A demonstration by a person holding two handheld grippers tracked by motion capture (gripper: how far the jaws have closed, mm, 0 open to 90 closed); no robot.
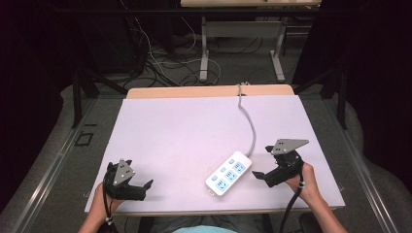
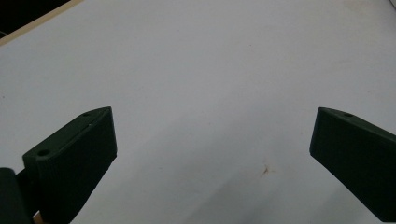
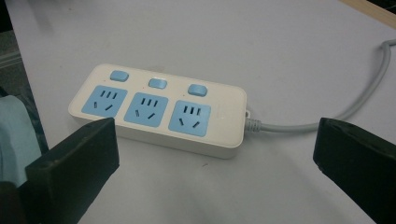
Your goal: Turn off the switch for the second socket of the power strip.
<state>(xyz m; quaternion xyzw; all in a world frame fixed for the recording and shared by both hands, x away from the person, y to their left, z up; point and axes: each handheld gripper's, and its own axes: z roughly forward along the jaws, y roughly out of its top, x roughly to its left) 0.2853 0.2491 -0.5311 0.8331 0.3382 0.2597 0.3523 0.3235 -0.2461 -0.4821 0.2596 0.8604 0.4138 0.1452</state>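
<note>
Forearms enter from the near edge of the table (image 1: 160,121), each hand holding a gripper low over the white surface. Left gripper (image 1: 145,187) sits at the near left corner, held in the person's left hand (image 1: 99,204); its jaws stand wide apart and grasp nothing, and the left gripper view shows bare white table (image 2: 201,70) between them, with one small brownish mark (image 2: 266,170) on the surface close ahead. Right gripper (image 1: 262,162) sits at the near right, held in the right hand (image 1: 303,184), with its grey three-cornered plate on top; its jaws are likewise spread wide and hold nothing. Power strip (image 1: 229,173) lies flat on the table just beside the right gripper, on its left, between the two grippers but much nearer the right one and not touching it. In the right gripper view the power strip (image 3: 159,109) lies ahead of the open jaws, white with three blue sockets and three blue switches facing up. Grey cord (image 1: 250,124) leaves the strip's far end and runs in a curve across the table to the far edge. Beyond the table, loose cables (image 1: 160,63) lie on the floor around another table's legs.
</note>
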